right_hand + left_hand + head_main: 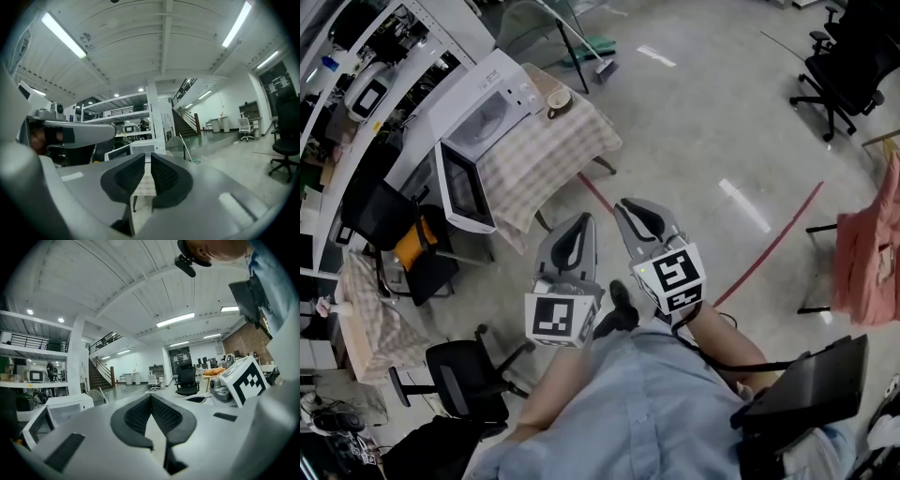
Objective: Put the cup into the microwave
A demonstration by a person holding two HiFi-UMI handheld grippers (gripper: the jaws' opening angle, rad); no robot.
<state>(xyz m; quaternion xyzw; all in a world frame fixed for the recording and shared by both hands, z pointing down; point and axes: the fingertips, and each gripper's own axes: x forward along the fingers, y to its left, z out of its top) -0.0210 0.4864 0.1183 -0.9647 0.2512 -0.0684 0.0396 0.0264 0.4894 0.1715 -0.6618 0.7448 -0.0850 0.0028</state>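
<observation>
Head view: the microwave (pixel 487 112) stands on a table (pixel 553 155) covered with a checked cloth, and its door (pixel 465 190) is swung fully open past the table edge. The cup (pixel 558 101) sits on the same cloth, just to the right of the microwave and apart from its casing; it is outside the oven, and neither claw is touching it. Both claws are held side by side, well short of the microwave on the open-floor side, and both point towards it. The left gripper (pixel 581 223) has its jaws together. Its own view confirms this, with the left gripper's (pixel 151 398) pads meeting at the tips and nothing between them. The right gripper (pixel 626 206) is likewise closed. In its own view the right gripper (pixel 148 157) shows only a thin slit between the pads, nothing is clamped, and the checked cloth is visible far beyond. Below the microwave in the head view, near the hanging door, stand a dark chair with an orange item on it and a black office chair (pixel 459 375). A red line (pixel 769 248) crosses the floor to the right of the microwave, well apart from it. Shelving (pixel 342 84) runs along the microwave's left side.
</observation>
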